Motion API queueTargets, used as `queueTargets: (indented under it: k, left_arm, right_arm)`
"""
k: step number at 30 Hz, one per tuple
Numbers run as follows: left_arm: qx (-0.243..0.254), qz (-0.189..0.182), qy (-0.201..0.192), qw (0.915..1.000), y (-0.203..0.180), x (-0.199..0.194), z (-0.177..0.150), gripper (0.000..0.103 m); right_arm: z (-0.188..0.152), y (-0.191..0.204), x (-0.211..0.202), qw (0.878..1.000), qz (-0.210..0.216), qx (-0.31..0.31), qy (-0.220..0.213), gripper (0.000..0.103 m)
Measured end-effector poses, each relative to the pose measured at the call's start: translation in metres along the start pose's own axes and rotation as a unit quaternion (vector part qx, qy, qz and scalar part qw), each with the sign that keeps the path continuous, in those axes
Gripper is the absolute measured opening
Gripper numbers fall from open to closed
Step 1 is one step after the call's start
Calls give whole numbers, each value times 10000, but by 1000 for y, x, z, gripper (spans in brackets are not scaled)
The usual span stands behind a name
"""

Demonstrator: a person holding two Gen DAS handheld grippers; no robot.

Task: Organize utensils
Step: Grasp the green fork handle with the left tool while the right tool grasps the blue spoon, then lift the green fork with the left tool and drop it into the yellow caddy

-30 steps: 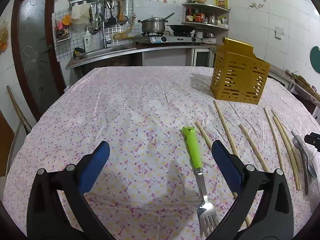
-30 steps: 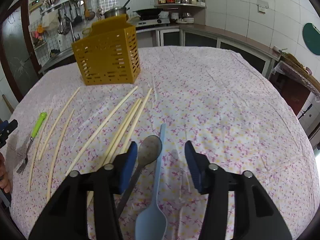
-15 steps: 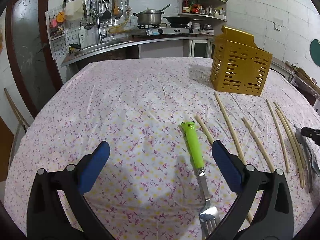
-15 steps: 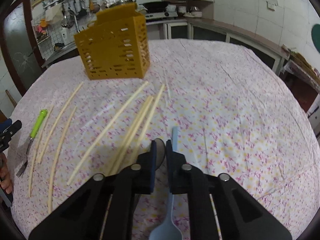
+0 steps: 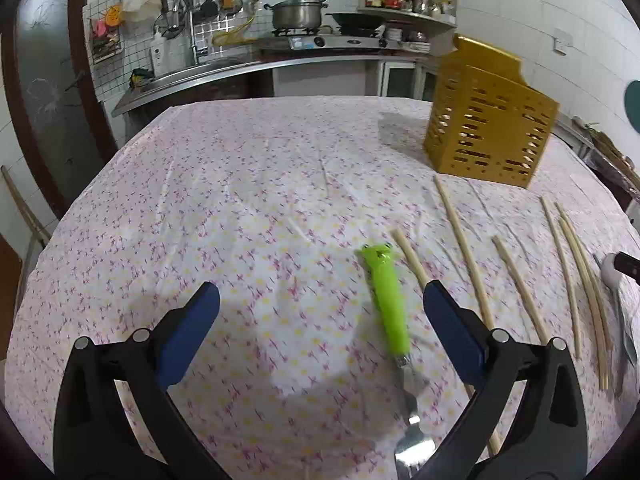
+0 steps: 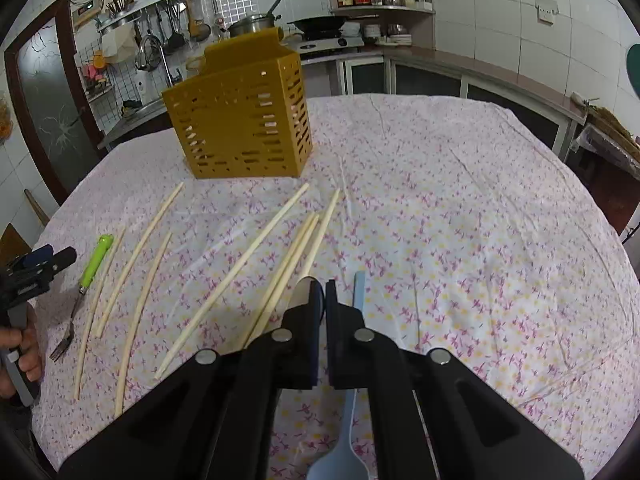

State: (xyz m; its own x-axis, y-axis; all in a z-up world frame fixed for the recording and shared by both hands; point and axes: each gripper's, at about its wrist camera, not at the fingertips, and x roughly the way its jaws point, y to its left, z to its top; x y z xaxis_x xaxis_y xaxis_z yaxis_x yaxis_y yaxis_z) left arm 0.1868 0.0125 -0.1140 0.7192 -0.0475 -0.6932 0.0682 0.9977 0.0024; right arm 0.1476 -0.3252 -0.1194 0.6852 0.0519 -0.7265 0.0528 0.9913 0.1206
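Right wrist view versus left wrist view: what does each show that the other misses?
Only the right wrist view shows the light blue spoon beside the shut right gripper, whose jaws clamp a metal spoon, and a hand holding the left gripper's handle. Only the left wrist view shows the left gripper open around the green-handled fork. Both show that fork, the yellow utensil basket, the scattered chopsticks and the floral tablecloth.

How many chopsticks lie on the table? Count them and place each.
7. One chopstick beside the fork; two right of it; one mid-table; three bunched ahead of the right gripper, which may hide others.
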Motion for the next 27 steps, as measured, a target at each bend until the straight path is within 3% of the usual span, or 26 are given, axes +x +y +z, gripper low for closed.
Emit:
queueTargets:
  k: [3, 6, 8, 10, 14, 15, 17, 21, 27]
  left_arm:
    - [104, 90, -56, 9999, -5, 5, 10, 97]
    - [267, 99, 209, 9994, -13, 19, 18, 91]
    - [357, 55, 459, 9983, -19, 30, 21, 73]
    - [377, -8, 587, 9976, -22, 38, 23, 68]
    - [559, -19, 926, 9941, -30, 56, 22, 46]
    - [555, -33, 913, 9943, -30, 57, 22, 45]
    - [527, -148, 881, 9946, -30, 58, 24, 23]
    - [430, -264, 785, 9956, -31, 57, 26, 22]
    - [429, -438, 113, 9981, -33, 11, 38, 21]
  right_arm:
    - [4, -1, 0, 10000, 23, 14, -15, 3]
    - [9, -3, -1, 10000, 46, 7, -35, 3]
    - [12, -2, -1, 10000, 54, -22, -42, 3]
    - [14, -2, 0, 10000, 63, -36, -43, 3]
    - [15, -2, 2, 10000, 89, -10, -39, 3]
    - [15, -2, 3, 9999, 99, -2, -36, 3]
    - [15, -3, 4, 9999, 100, 5, -39, 3]
    - [15, -5, 4, 9999, 100, 36, -31, 3]
    - [26, -3, -14, 9993, 182, 34, -329, 3]
